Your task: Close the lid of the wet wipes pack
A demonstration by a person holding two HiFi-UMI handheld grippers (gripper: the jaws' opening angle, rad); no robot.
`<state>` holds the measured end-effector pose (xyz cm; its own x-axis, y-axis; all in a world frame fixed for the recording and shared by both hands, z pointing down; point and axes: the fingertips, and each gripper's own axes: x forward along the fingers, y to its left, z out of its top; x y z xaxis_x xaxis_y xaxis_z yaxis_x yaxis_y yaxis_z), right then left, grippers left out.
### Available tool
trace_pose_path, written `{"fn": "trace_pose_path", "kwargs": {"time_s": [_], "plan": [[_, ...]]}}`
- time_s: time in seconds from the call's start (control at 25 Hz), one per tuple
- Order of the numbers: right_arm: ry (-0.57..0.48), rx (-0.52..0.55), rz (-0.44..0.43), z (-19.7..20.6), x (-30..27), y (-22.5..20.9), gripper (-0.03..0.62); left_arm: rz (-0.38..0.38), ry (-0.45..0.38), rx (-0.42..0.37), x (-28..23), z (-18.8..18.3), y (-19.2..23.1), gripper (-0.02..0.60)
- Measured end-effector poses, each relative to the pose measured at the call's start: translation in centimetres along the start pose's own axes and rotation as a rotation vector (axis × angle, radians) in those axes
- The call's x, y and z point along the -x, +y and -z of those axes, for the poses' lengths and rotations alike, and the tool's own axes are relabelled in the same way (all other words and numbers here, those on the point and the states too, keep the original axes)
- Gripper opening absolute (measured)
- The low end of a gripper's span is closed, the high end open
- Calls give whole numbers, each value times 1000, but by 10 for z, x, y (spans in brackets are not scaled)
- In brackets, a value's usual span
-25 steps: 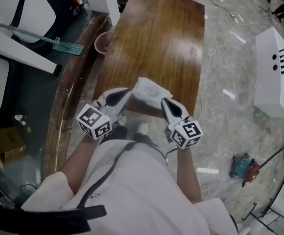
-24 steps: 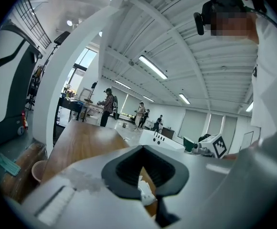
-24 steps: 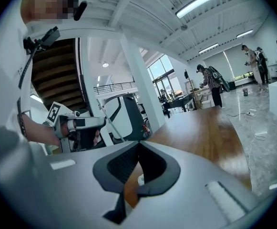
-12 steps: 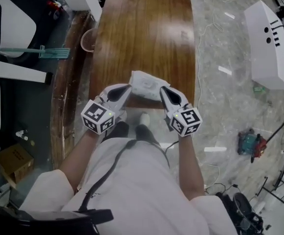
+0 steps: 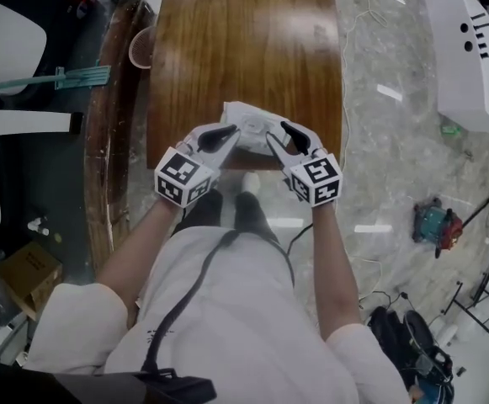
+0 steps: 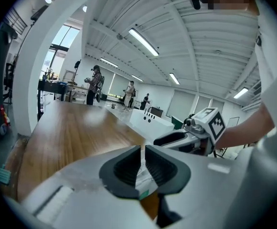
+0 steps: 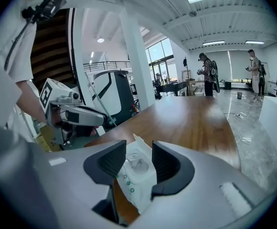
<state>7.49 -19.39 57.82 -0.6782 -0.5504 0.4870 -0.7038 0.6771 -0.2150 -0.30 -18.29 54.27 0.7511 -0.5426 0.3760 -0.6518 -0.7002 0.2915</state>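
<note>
The white wet wipes pack (image 5: 248, 124) lies at the near edge of the brown wooden table (image 5: 244, 40). My left gripper (image 5: 230, 134) is at the pack's left end, shut on a thin fold of its wrapper (image 6: 141, 174). My right gripper (image 5: 279, 136) is at the pack's right end. Its jaws are opening, with the pack (image 7: 136, 173) low between them and the pads off it. In the right gripper view the pack's lid area faces up, and a white flap (image 7: 138, 141) stands at its far end. Each gripper view also shows the other gripper (image 6: 186, 137) (image 7: 78, 114).
A long white box (image 5: 467, 49) lies on the stone floor to the right, with a teal tool (image 5: 433, 224) nearer me. On the left are a pink cup (image 5: 140, 47) and a green broom (image 5: 76, 78). Several people stand far off in the hall.
Both grippers have come down with the pack to the table's near edge. The right gripper's jaws, shut before, now stand apart.
</note>
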Motion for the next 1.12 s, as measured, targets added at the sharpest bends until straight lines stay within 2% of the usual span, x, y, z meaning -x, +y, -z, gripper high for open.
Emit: {"fn": "trace_pose_path", "kwargs": {"time_s": [0.32, 0.76, 1.12], "plan": [[67, 43, -49, 8, -25, -11, 215, -8, 25, 32, -14, 13, 6, 38], [110, 96, -127, 12, -41, -6, 216, -33, 27, 50, -18, 17, 16, 38], [115, 103, -153, 13, -40, 3, 216, -44, 29, 50, -14, 16, 17, 38]]}}
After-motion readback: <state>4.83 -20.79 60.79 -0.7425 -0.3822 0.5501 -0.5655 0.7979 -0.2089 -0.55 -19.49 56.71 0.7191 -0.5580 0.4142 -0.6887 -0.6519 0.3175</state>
